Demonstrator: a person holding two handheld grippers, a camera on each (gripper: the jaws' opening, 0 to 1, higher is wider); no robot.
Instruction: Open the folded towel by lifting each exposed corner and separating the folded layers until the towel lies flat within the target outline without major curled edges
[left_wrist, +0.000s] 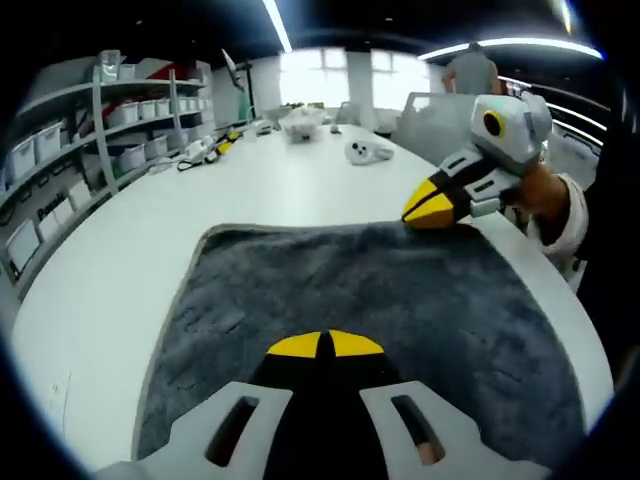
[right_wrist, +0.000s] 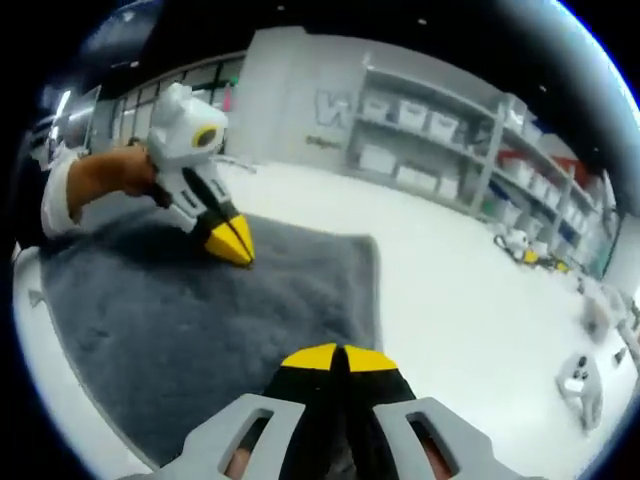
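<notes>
Grey plush, the towel (left_wrist: 350, 320) lies spread on the white table (left_wrist: 270, 185), and I judge I am at the flattening stage. My left gripper (left_wrist: 325, 345) rests tips together on the cloth, clamping nothing I can make out. My right gripper (right_wrist: 338, 358) presses its closed tips near an edge. No outline is visible to me, so next I check the edges for curls.
</notes>
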